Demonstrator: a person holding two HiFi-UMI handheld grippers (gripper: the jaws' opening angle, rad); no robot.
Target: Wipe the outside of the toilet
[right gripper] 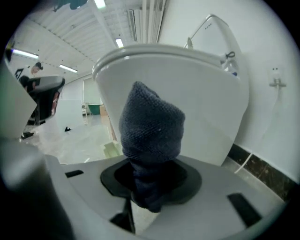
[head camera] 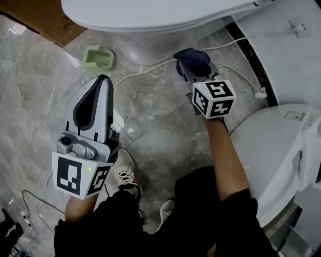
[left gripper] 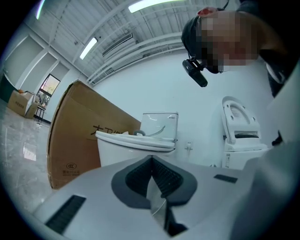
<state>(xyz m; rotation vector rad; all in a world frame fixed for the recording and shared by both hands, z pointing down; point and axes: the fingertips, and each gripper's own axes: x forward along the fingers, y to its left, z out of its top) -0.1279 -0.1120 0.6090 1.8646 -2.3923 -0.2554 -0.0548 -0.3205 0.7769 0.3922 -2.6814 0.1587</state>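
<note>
A white toilet [head camera: 150,15] stands at the top of the head view, lid closed; in the right gripper view its bowl [right gripper: 197,108] fills the frame close ahead. My right gripper [head camera: 193,68] is shut on a dark blue cloth [head camera: 191,59], which bunches up out of the jaws [right gripper: 152,126] just short of the bowl's base. My left gripper [head camera: 102,83] hangs lower left over the floor, jaws shut and empty [left gripper: 152,180]. In the left gripper view the same toilet [left gripper: 136,145] stands further off.
A second white toilet [head camera: 271,150] is at the right, against the white wall. A cardboard box [head camera: 45,17] stands top left, a pale green block [head camera: 98,56] lies on the marble floor, and a white cable [head camera: 150,68] crosses it. My shoes [head camera: 125,178] are below.
</note>
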